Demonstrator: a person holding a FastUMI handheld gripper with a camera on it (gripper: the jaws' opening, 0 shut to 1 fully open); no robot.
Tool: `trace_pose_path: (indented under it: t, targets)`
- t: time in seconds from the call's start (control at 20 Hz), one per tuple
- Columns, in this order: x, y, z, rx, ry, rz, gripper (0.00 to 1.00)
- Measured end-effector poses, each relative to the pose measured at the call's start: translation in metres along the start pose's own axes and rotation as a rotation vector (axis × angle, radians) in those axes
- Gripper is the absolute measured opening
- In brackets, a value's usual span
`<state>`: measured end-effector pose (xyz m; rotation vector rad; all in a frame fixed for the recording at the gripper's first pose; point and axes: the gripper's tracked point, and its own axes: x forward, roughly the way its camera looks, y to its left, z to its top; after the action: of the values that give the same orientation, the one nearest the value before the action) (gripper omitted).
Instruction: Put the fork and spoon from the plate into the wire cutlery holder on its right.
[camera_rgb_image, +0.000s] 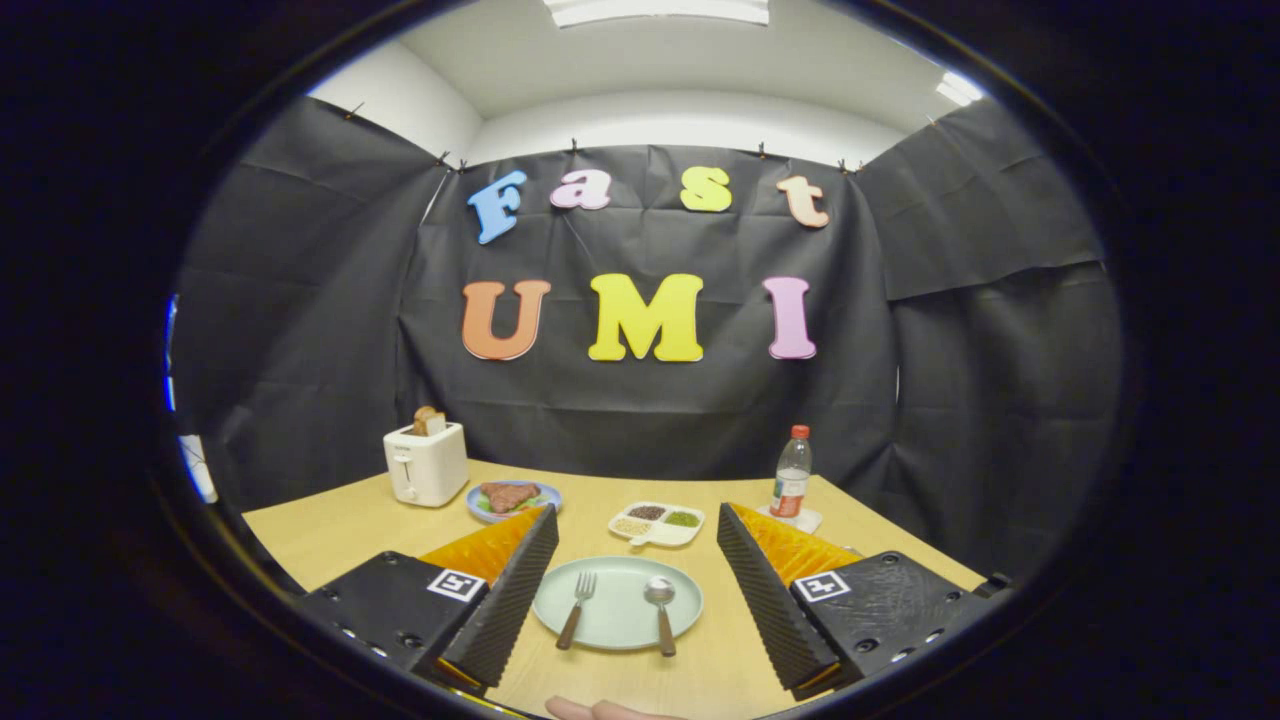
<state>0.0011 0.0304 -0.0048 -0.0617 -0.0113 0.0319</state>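
Observation:
A pale green plate (617, 625) lies on the wooden table between my two fingers. On it rest a fork (576, 609) on the left side and a spoon (661, 611) on the right side, both with brown handles pointing toward me. My gripper (636, 525) is open, held above the table, with its ribbed black fingers (515, 590) standing wide apart on either side of the plate and touching nothing.
Beyond the plate sit a small divided dish of grains (656, 522), a blue plate of food (513, 497), a white toaster (426, 462) with bread at the back left, and a bottle with a red cap (792, 473) at the back right. A fingertip (600, 709) shows at the table's near edge.

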Motion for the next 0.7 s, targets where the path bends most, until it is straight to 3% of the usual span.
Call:
trace_pose_path:
  t: [0.3, 0.5, 0.7]
  targets:
    - [0.022, -0.015, -0.007, -0.01, 0.049, -0.039, 0.96]
    - [0.044, -0.018, -0.022, 0.012, 0.122, -0.012, 0.96]
    - [0.074, -0.032, -0.048, 0.027, 0.221, -0.04, 0.96]
